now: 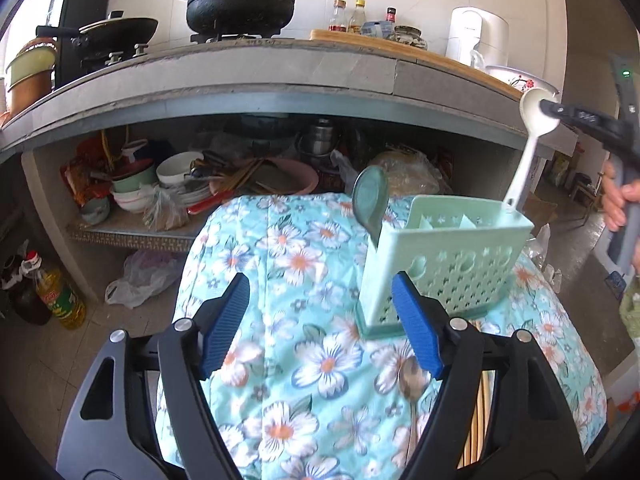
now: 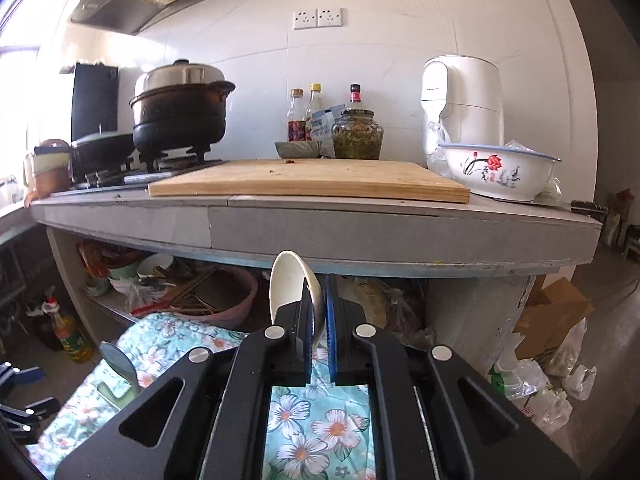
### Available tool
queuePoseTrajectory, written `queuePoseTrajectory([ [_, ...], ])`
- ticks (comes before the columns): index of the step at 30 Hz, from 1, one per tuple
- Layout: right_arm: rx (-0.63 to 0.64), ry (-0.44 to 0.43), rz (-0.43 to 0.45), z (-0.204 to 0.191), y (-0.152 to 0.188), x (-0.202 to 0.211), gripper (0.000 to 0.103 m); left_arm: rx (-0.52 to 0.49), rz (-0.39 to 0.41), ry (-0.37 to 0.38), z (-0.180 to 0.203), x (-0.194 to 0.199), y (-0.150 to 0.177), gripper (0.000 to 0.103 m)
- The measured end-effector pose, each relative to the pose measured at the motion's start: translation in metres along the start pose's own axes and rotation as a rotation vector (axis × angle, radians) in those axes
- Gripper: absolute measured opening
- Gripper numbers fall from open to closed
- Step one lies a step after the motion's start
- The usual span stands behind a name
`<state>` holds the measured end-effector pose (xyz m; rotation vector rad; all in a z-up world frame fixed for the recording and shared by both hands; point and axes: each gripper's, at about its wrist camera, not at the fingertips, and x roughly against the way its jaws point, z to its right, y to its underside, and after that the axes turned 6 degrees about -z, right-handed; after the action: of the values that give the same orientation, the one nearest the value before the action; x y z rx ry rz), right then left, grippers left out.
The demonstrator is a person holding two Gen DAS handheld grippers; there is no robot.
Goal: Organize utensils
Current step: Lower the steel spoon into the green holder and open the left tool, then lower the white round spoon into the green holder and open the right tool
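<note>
A mint green utensil holder [image 1: 440, 268] stands on the floral cloth [image 1: 288, 272]. A grey-green spoon [image 1: 370, 196] stands in its left end, bowl up. My right gripper [image 1: 550, 108] is shut on the bowl of a white spoon [image 1: 528, 148], whose handle reaches down into the holder's right end. In the right wrist view the white spoon's bowl [image 2: 290, 284] sits between the shut fingers of that gripper [image 2: 319, 304]. My left gripper [image 1: 320, 320] is open and empty, low over the cloth in front of the holder. A metal spoon [image 1: 412, 384] and chopsticks [image 1: 478, 408] lie on the cloth by its right finger.
A grey counter [image 2: 320, 220] runs behind, with a cutting board [image 2: 312, 180], black pot [image 2: 180, 112], jar and bottles, white appliance [image 2: 464, 104] and flowered bowl [image 2: 496, 172]. A cluttered shelf of dishes [image 1: 180, 184] lies under it. Oil bottles [image 1: 60, 296] stand on the floor at left.
</note>
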<state>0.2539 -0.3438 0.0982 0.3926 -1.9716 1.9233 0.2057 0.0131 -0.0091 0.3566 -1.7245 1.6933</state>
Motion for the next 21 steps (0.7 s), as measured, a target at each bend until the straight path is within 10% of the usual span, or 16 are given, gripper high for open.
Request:
queuePoseTrajectory([
  [21,0.2,-0.119,-0.173,-0.049,0.074,-0.04,0.008,-0.009,-0.003,0.027,0.005,0.005,0.017,0.074],
])
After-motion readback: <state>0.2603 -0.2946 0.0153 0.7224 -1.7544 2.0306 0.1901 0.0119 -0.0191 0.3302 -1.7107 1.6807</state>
